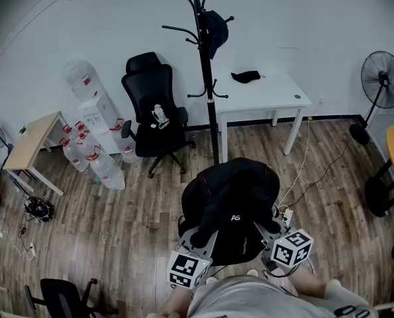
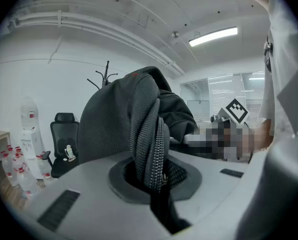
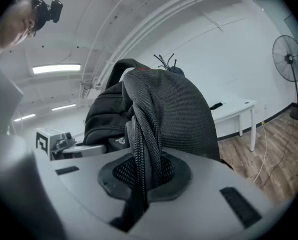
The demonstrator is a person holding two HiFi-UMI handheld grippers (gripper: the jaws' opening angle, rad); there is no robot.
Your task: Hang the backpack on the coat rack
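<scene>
While the backpack hangs in the air between both tongs, the step in hand looks like the carry toward the rack, which stands ahead of the tongs, well apart from them, beyond the backpack. The left tongs are almost pressed together, pinching a fold of mesh and zipper at the backpack's side. The right tongs clamp a matching zippered fold on the other side, so the load sits between the two, bulging up and forward. Next, I judge, both must raise the backpack and bring it forward until a loop or strap can drop over a free hook. No top loop shows, so a regrip may be needed. A dark thing already hangs on an upper hook, right of the pole.
</scene>
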